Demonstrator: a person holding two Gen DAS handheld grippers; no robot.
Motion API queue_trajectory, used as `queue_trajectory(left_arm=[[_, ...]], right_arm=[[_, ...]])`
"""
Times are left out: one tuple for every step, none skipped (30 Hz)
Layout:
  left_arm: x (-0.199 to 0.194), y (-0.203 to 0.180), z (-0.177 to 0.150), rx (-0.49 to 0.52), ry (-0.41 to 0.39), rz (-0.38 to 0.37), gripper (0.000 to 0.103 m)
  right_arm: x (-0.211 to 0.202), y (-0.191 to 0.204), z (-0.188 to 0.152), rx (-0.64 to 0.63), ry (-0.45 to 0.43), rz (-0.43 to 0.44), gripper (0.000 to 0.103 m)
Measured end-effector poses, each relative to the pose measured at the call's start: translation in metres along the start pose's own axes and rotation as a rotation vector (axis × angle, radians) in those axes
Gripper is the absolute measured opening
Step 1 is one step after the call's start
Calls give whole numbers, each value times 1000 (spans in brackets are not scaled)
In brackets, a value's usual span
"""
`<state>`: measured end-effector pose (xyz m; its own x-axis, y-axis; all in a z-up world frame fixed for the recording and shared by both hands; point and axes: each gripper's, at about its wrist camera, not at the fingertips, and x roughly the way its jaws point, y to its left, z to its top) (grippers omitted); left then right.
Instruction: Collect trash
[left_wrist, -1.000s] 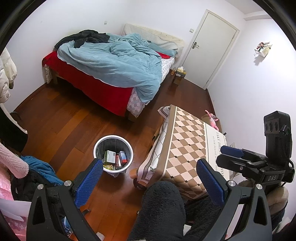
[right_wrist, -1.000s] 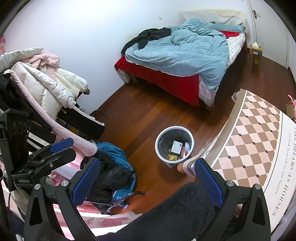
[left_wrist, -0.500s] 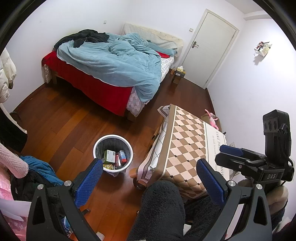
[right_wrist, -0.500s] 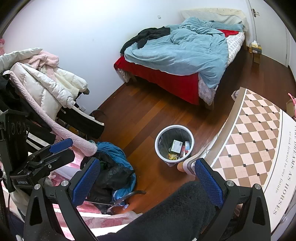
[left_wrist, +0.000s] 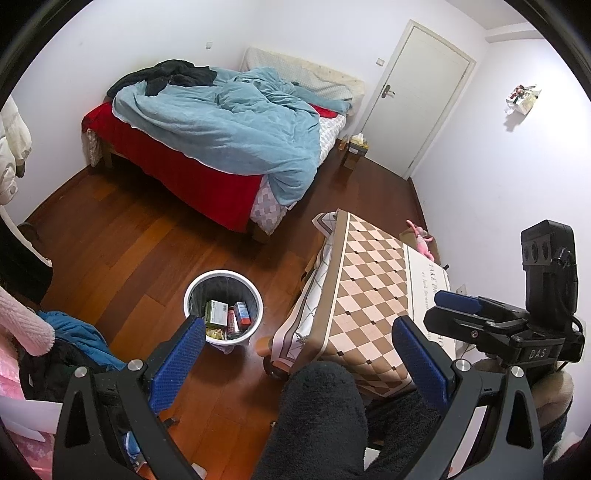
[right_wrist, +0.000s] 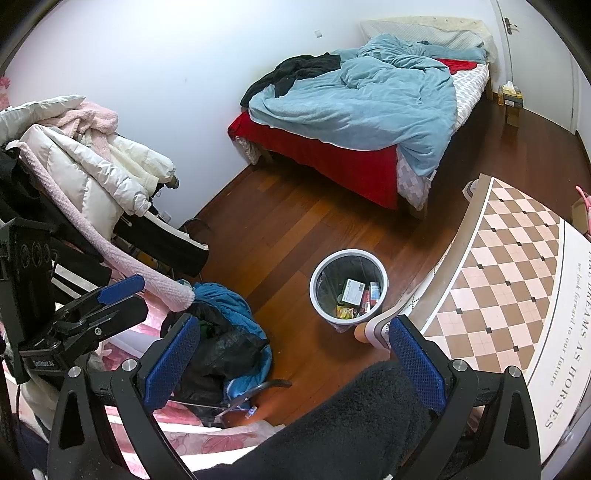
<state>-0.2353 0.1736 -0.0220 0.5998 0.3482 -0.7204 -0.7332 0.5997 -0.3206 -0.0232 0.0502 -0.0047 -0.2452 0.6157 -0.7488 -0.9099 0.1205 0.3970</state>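
A white-rimmed waste bin (left_wrist: 192, 284) with a dark liner stands on the wood floor beside the covered table; it also shows in the right wrist view (right_wrist: 317, 273). Several pieces of trash lie in it: a green and white box (left_wrist: 216, 312), a red and blue carton (left_wrist: 242, 314) and yellow wrappers (right_wrist: 345, 312). My left gripper (left_wrist: 299, 354) is open and empty, held high above the floor. My right gripper (right_wrist: 293, 354) is open and empty too, level with it; its body shows at the right of the left wrist view (left_wrist: 491, 328). A dark fleece sleeve (left_wrist: 317, 417) lies between the fingers.
A table with a checked cloth (left_wrist: 369, 280) stands right of the bin. A bed with a blue duvet (left_wrist: 221, 122) fills the far side. A rack of coats (right_wrist: 85, 173) and a heap of clothes (right_wrist: 225, 332) are at the left. A white door (left_wrist: 417, 96) is closed.
Both grippers drifted very slightly; the view shifts a touch. The bin and its contents have not moved, and both grippers stay open.
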Motion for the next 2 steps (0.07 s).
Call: queue_trajectory(left_arm=[[0, 1, 1, 1, 1, -2, 103], [0, 1, 1, 0, 1, -2, 103]], right_arm=[[0, 0, 0, 0, 1, 1, 103], [1, 0, 1, 0, 2, 2, 103]])
